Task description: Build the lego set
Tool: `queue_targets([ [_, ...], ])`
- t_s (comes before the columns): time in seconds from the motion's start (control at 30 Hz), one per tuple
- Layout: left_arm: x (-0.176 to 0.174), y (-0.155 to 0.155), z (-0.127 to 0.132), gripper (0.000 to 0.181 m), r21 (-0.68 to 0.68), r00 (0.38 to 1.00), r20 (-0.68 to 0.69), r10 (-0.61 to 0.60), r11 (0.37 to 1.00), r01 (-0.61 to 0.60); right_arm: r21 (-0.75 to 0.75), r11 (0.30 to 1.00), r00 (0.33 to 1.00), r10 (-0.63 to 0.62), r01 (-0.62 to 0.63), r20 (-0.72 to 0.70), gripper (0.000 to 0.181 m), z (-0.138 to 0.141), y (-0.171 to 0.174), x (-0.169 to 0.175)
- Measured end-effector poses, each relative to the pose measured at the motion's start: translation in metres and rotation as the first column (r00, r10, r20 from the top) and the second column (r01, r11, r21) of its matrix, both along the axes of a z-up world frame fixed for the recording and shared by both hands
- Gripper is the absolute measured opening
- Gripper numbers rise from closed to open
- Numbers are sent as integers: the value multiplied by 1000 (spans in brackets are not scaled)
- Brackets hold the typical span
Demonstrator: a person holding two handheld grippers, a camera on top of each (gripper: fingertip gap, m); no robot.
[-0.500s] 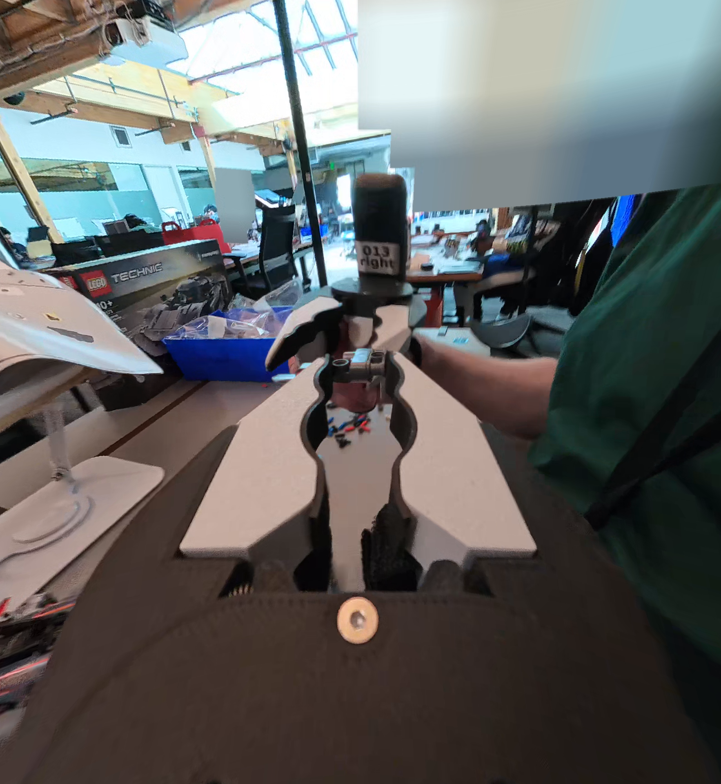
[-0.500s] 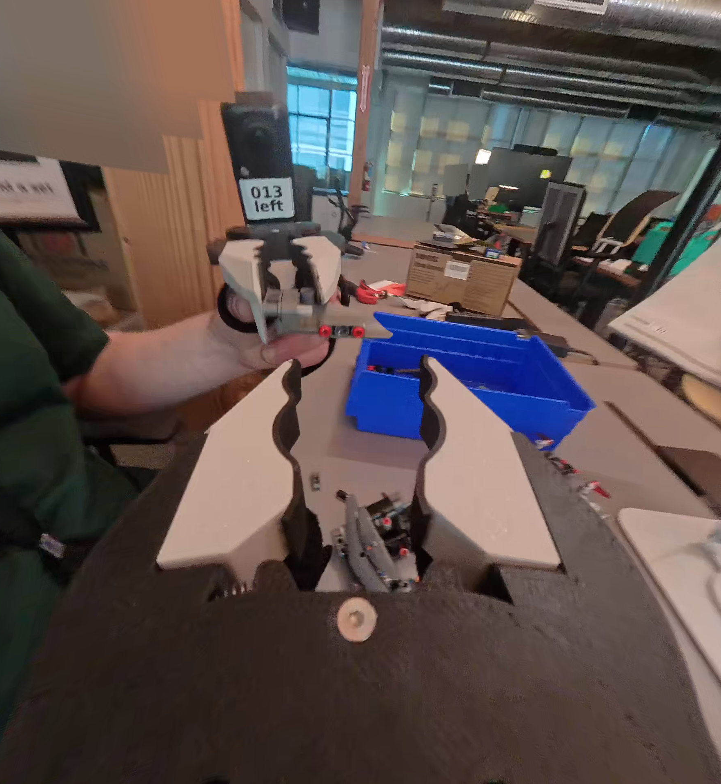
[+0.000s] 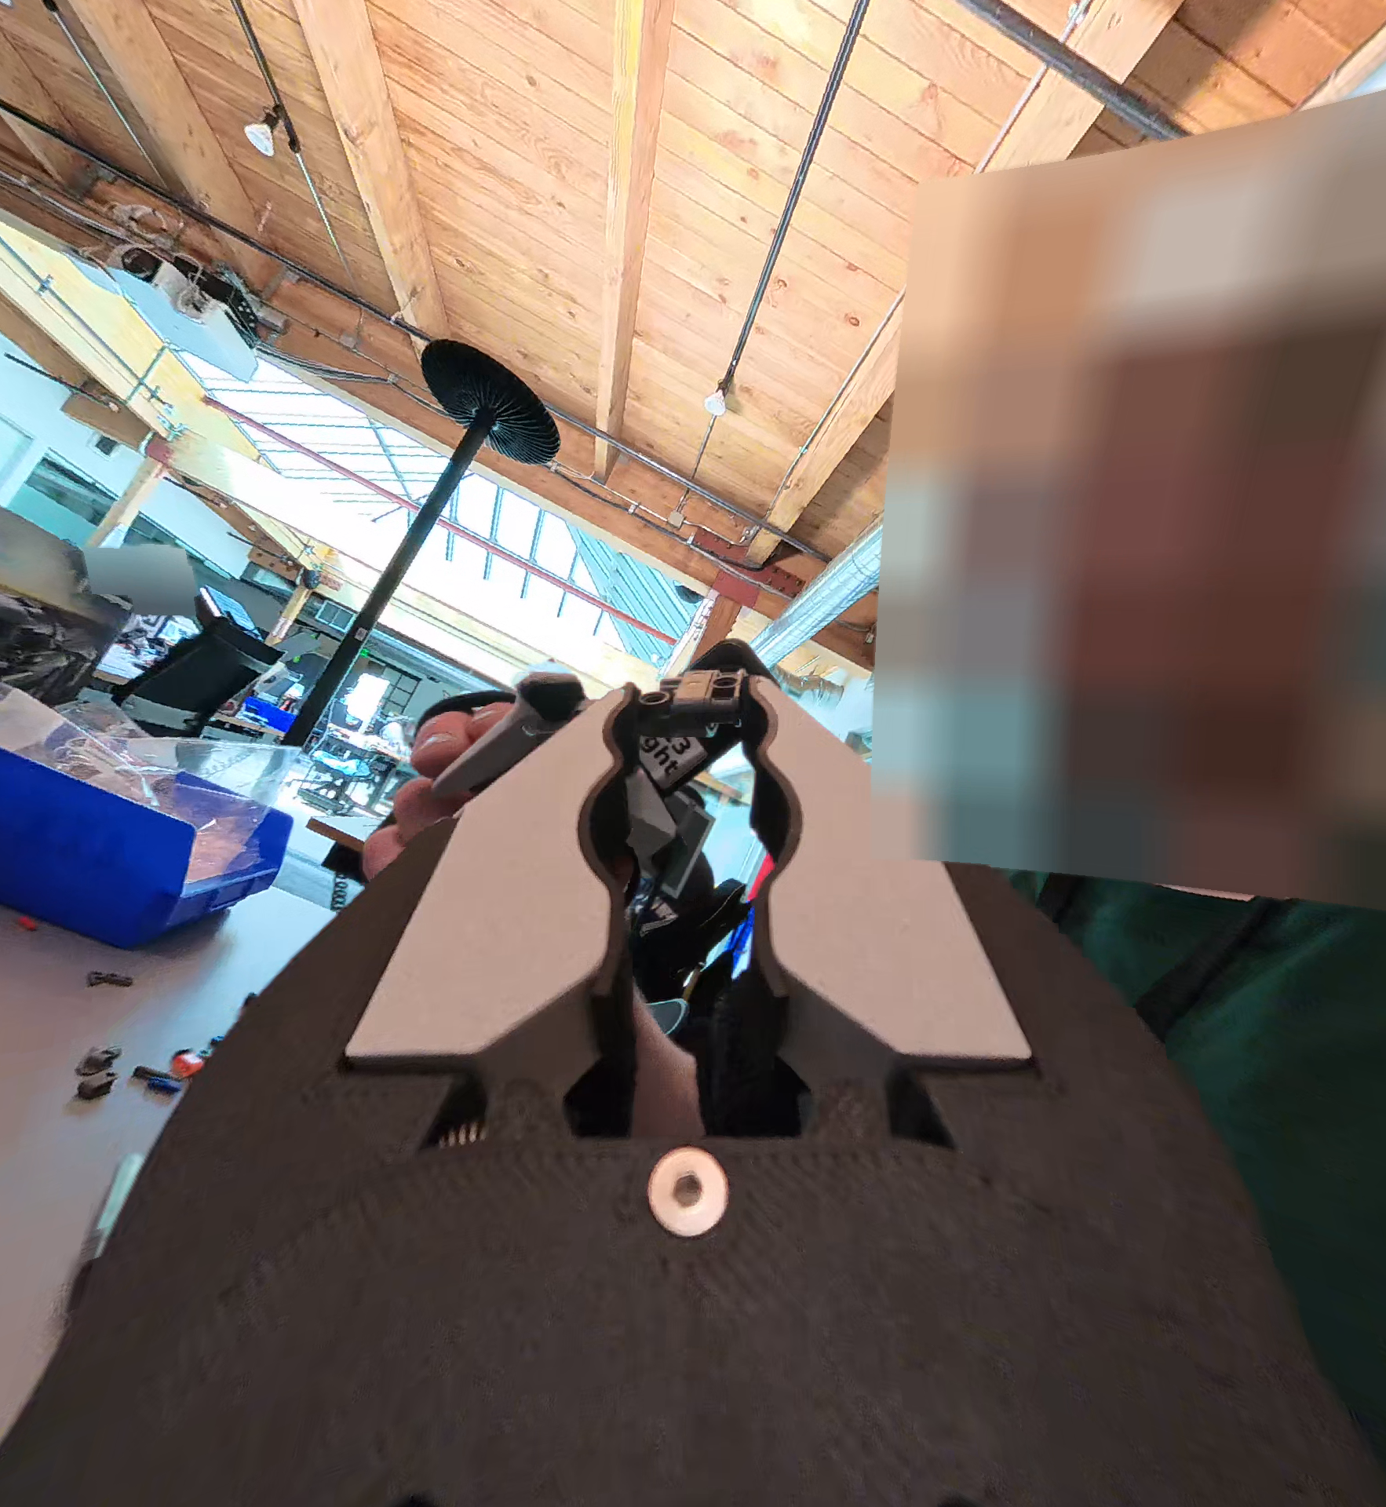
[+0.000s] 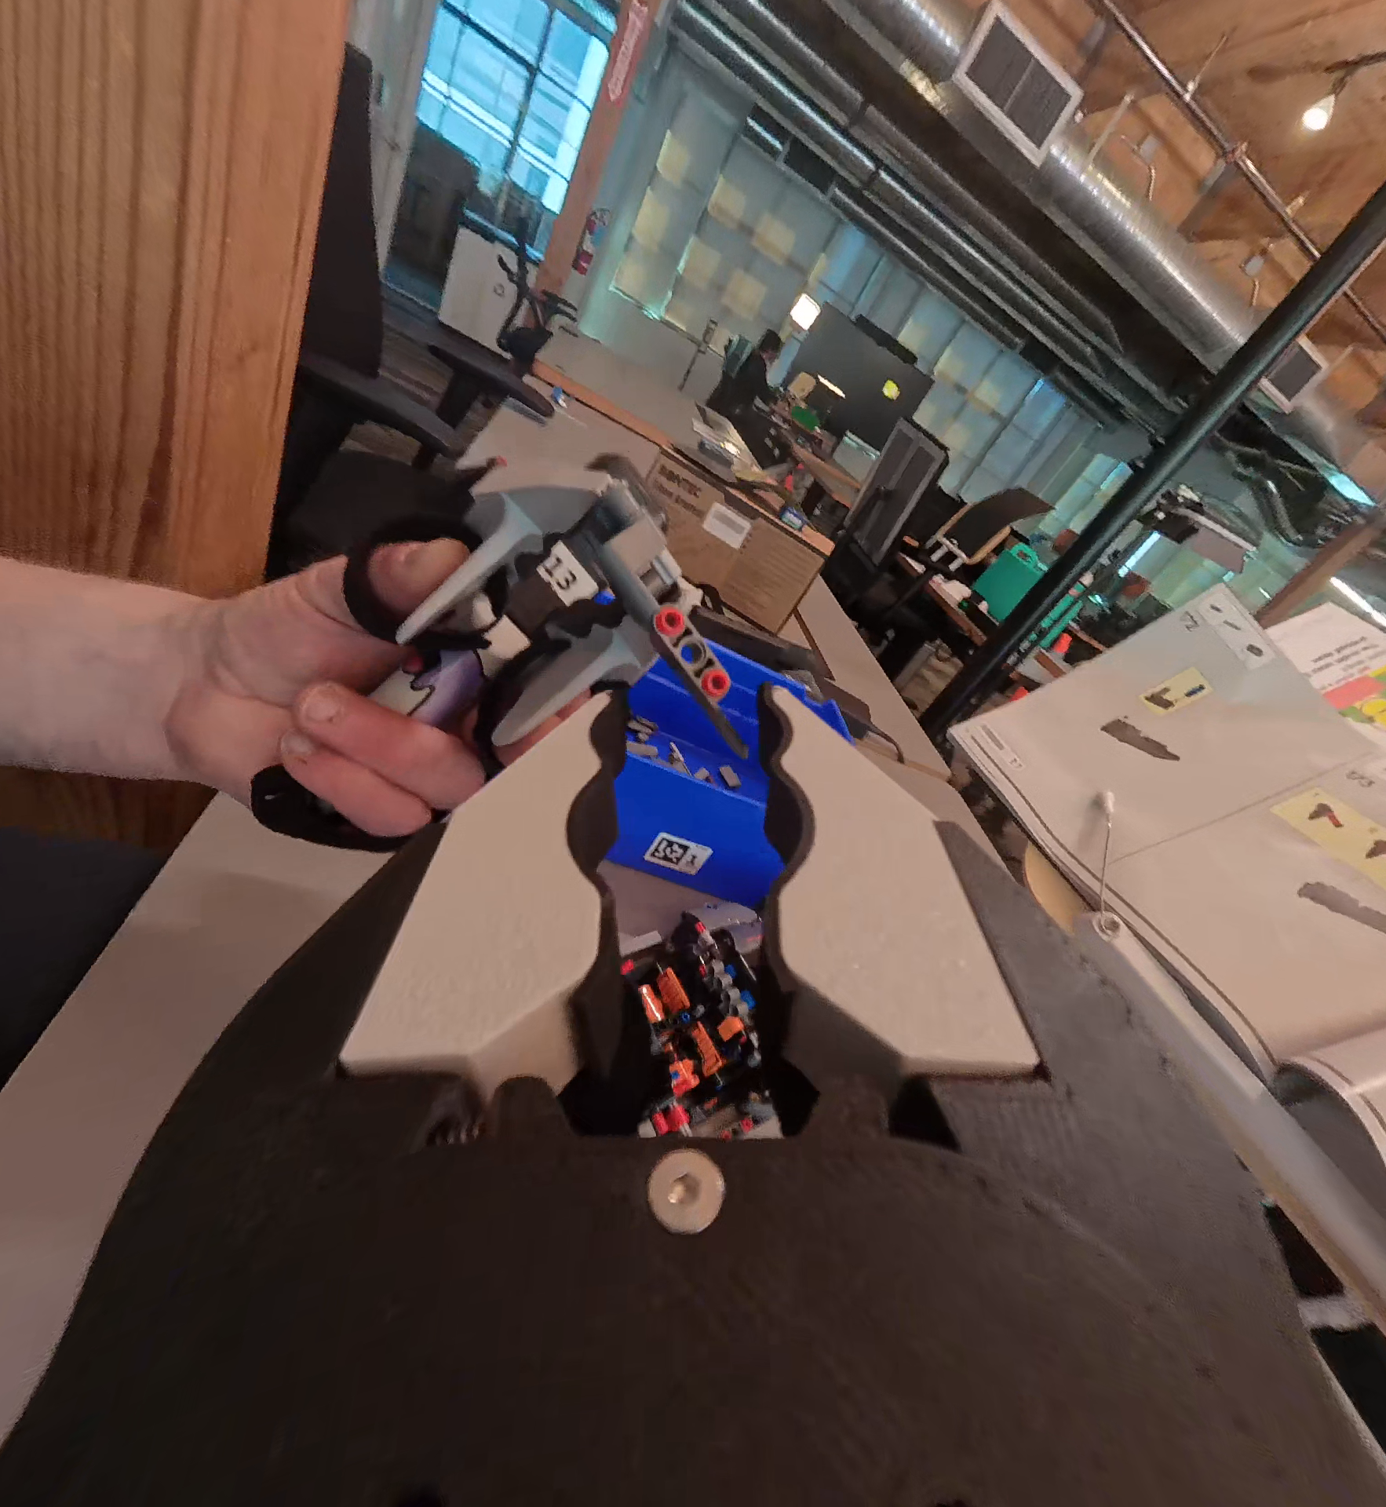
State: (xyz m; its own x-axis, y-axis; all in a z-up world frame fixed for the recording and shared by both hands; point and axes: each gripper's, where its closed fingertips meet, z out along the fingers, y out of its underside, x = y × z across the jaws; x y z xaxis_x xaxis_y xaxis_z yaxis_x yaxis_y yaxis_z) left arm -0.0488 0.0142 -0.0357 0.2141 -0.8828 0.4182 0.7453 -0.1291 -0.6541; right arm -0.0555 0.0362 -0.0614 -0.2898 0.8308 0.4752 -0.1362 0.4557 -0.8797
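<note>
My left gripper (image 3: 694, 701) is shut on a small grey lego beam assembly (image 3: 694, 693) and is tilted up toward the ceiling. In the right wrist view a hand holds the left gripper (image 4: 620, 530), and the grey beam (image 4: 686, 652) with red pins slants down from it. The beam's lower end lies in the gap between my right gripper's tips, close to the right finger. My right gripper (image 4: 690, 709) is open and empty. A partly built black, orange and red model (image 4: 698, 1027) lies on the table below its jaws.
A blue bin (image 4: 698, 807) with grey parts stands just beyond my right gripper; another blue bin (image 3: 103, 840) with clear bags stands at left. Loose small pieces (image 3: 103, 1068) lie on the grey table (image 3: 5, 1019). An open instruction booklet (image 4: 1203, 815) sits at right. A black pole (image 3: 396, 587) rises behind. The tips of both grippers are at nearly the same place.
My left gripper has tilted upward, so the beam now slants down toward my right gripper. My right gripper's jaws have narrowed and moved closer to the beam.
</note>
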Motion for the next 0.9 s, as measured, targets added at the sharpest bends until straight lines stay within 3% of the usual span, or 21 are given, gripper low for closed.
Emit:
queue_targets([
  [0.07, 0, 0, -1, 22, -1, 999, 22, -29, 1000, 29, -14, 999, 999, 39, -39, 1, 10, 2, -2, 1],
  [0.17, -2, 3, -3, 22, -11, 998, 51, -48, 999, 49, -45, 996, 996, 80, -79, 38, 7, -2, -1, 1],
  [0.3, -13, 14, -10, 22, -39, 998, 35, 55, 998, -54, -70, 995, 992, 76, -69, 104, 6, -11, 7, -3],
  [0.47, -20, 17, -18, 22, 5, 952, -173, 253, 967, -256, -168, 981, 969, 129, -94, 210, 6, -20, 13, -2],
  [0.57, -12, 22, -27, 23, 81, 839, -383, 386, 919, -386, -166, 983, 953, 127, -83, 274, 5, -29, 18, -2],
  [0.7, -9, 26, -32, 17, 131, 747, -506, 431, 894, -428, -156, 982, 937, 148, -103, 317, 5, -34, 16, 0],
  [0.9, -13, 29, -29, 9, 111, 782, -463, 418, 902, -417, -204, 971, 934, 184, -124, 307, 5, -30, 16, 0],
])
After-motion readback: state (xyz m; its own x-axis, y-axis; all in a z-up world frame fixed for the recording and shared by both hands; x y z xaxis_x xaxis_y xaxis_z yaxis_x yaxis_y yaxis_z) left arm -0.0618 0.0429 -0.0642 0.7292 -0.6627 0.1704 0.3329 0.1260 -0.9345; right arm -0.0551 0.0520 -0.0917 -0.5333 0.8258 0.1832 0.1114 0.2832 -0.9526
